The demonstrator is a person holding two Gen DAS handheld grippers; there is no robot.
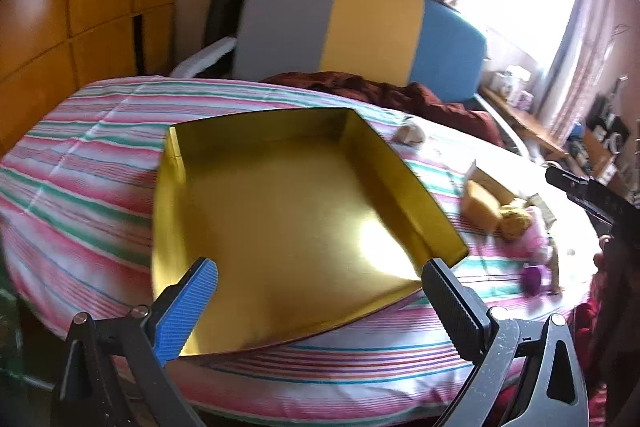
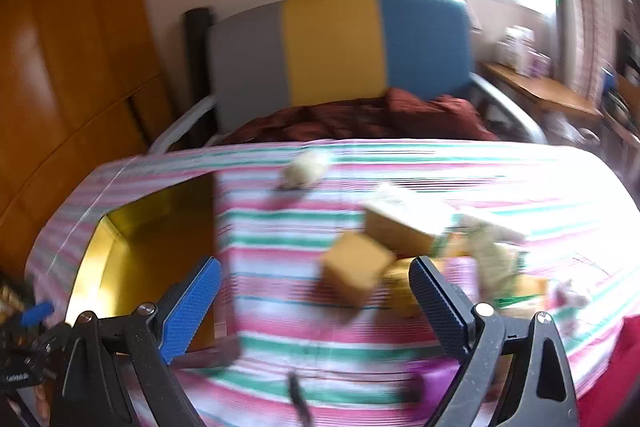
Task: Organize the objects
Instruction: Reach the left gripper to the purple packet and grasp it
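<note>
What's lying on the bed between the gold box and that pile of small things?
Only bare striped bedsheet lies between the gold box and the pile, whose nearest piece is a tan block. The right wrist view shows it best.

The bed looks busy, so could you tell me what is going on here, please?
A person holds two grippers over a striped bed. The left gripper hangs open above an empty gold box. The right gripper is open too, facing a pile of small items beside the box. Nothing is held yet.
</note>
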